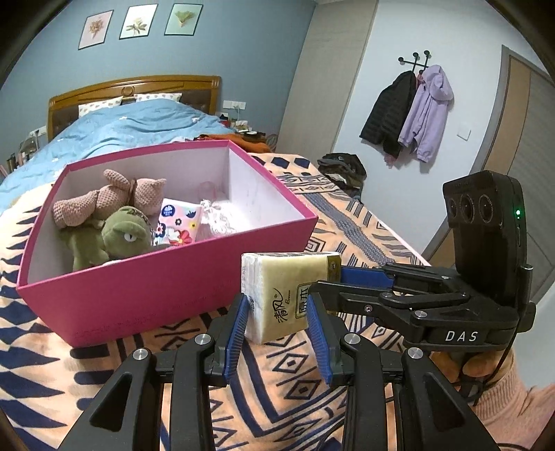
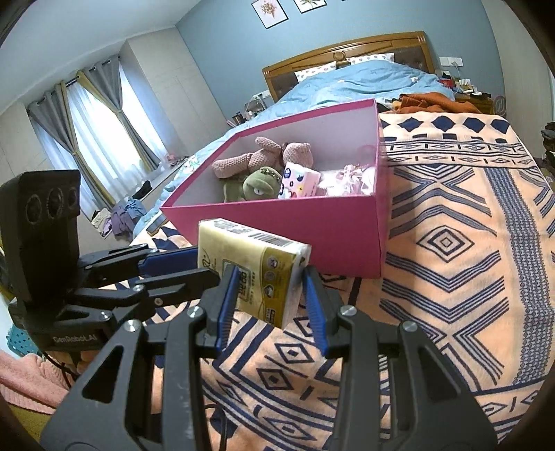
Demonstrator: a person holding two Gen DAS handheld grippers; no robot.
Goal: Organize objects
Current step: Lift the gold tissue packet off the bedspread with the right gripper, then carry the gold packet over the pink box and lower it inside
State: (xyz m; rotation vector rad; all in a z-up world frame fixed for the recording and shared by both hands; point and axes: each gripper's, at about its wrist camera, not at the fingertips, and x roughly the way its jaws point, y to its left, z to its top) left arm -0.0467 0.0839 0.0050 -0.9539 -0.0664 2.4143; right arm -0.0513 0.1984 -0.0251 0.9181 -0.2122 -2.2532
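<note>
Closest to us, our left gripper (image 1: 279,308) has its 2 blue pads narrowed onto a yellow tissue pack (image 1: 289,295), pinching its near lower end from both sides. Our right gripper (image 2: 270,281) pinches the same pack (image 2: 255,267) from the other end, its blue fingers (image 2: 314,305) set against the white side and the printed yellow face. In the left wrist view the right gripper (image 1: 333,277) comes in from the right with 1 blue finger laid along the pack's far edge, and a hand in a pink sleeve (image 1: 513,402) grips the handle below it. In the right wrist view the left gripper (image 2: 194,263) reaches in from the left and meets the pack at its near left corner.

The pack hangs between the 2 tools, tilted, above a peach blanket with navy diamonds (image 2: 451,243), just in front of the near wall of a pink box (image 1: 138,277) and outside it.

Inside the open box lie a pink knitted toy (image 1: 104,201), a green plush toy (image 1: 121,236) in front of it, a small flowered tissue pack (image 1: 180,222) standing beside the plush, and some white lacy fabric (image 1: 218,215) further right.

Beyond the box we see a blue quilt (image 1: 138,121) running up to a wooden headboard (image 1: 135,86), 3 framed prints (image 1: 138,22) on the blue wall, and 2 jackets (image 1: 409,114) on a wall hook. The right wrist view adds grey curtains (image 2: 86,121) at a bright window.
</note>
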